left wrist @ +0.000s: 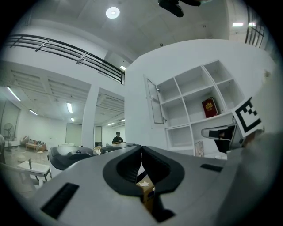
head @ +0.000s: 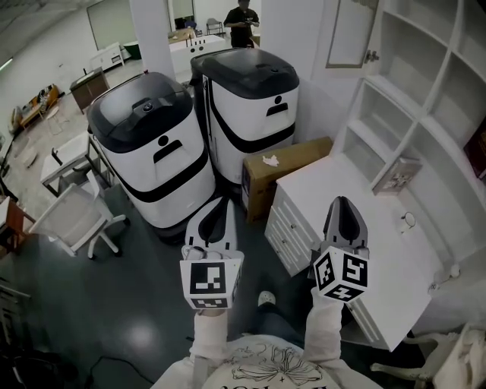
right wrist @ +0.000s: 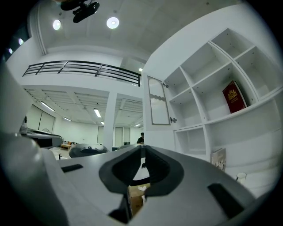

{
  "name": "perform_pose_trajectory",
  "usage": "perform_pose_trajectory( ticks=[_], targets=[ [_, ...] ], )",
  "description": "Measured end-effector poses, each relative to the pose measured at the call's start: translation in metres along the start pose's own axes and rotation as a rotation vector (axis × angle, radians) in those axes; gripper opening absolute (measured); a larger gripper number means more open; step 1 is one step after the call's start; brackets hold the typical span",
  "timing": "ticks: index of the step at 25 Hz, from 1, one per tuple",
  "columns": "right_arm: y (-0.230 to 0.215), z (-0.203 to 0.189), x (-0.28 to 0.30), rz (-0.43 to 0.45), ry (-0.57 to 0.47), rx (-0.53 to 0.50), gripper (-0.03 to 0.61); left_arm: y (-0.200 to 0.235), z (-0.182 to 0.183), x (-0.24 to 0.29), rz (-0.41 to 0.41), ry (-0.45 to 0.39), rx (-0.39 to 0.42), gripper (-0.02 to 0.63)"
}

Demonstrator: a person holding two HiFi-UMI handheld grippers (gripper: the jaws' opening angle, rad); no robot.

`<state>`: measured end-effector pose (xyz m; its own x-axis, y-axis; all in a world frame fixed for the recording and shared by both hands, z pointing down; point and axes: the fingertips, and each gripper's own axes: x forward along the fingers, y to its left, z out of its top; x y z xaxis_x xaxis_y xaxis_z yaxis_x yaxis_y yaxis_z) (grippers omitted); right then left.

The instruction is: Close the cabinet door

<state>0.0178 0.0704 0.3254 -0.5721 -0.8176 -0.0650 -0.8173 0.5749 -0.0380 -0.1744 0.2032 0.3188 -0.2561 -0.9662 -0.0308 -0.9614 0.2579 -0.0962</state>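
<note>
The white cabinet door with a pale panel stands swung open at the upper left corner of the white shelf unit. It also shows as the door in the left gripper view and the door in the right gripper view, a small latch on its edge. My left gripper and right gripper are held side by side, level, well short of the door. Both have their jaws together with nothing between them, seen up close at the left gripper and right gripper.
Below the shelves a white drawer counter holds a booklet and a small cup. A red book stands on a shelf. A cardboard box, two big white-and-black machines, a chair and a distant person lie to the left.
</note>
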Motion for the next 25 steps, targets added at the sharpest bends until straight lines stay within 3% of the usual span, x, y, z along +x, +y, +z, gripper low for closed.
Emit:
perform_pose_trajectory(
  ticks=[14, 25],
  targets=[
    [-0.051, 0.017, 0.148, 0.056, -0.048, -0.054, 0.018, -0.001, 0.014, 0.142, 0.07, -0.023, 0.011, 0.005],
    [-0.063, 0.011, 0.208, 0.064, -0.052, -0.106, 0.018, 0.005, -0.003, 0.199, 0.093, -0.006, -0.009, 0.005]
  ],
)
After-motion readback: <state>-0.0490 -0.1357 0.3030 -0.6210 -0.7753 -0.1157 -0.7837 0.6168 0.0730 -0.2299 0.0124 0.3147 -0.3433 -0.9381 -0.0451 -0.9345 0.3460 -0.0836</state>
